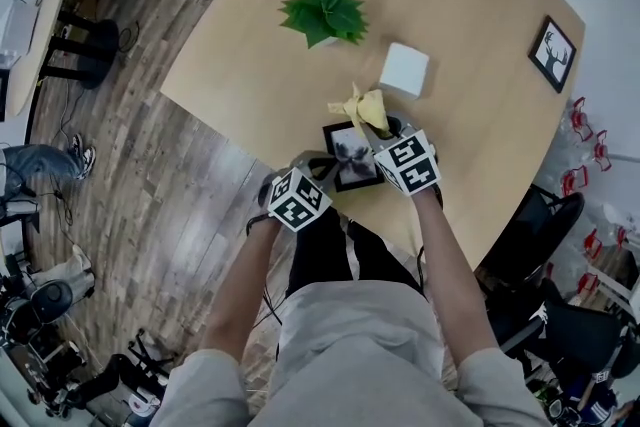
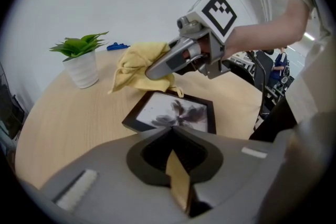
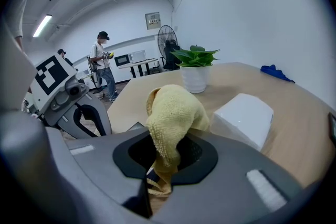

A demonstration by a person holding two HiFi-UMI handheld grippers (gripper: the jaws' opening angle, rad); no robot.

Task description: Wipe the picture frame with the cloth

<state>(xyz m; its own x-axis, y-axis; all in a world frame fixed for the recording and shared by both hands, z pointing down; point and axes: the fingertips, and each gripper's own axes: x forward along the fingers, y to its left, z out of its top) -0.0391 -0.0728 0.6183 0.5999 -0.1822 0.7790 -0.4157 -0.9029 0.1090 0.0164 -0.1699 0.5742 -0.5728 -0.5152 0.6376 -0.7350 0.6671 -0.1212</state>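
A black picture frame [image 1: 350, 155] with a dark flower print lies near the table's front edge, and its glass [image 2: 173, 113] shows just past my left jaws. My left gripper [image 1: 314, 165] is shut on the frame's near left edge, the jaw tips meeting at that rim [image 2: 170, 132]. A yellow cloth [image 1: 365, 107] bunches out of my right gripper [image 1: 385, 129], which is shut on it. The cloth [image 2: 139, 65] hangs over the frame's far edge and touches it. In the right gripper view the cloth [image 3: 173, 113] fills the jaw gap and hides the frame.
On the round wooden table [image 1: 470, 5] stand a potted green plant [image 1: 325, 10] and a white box [image 1: 405, 68] beyond the frame. A second framed picture [image 1: 552, 53] lies at the far right. A black chair [image 1: 540, 235] stands right of me. People stand in the background [image 3: 102, 63].
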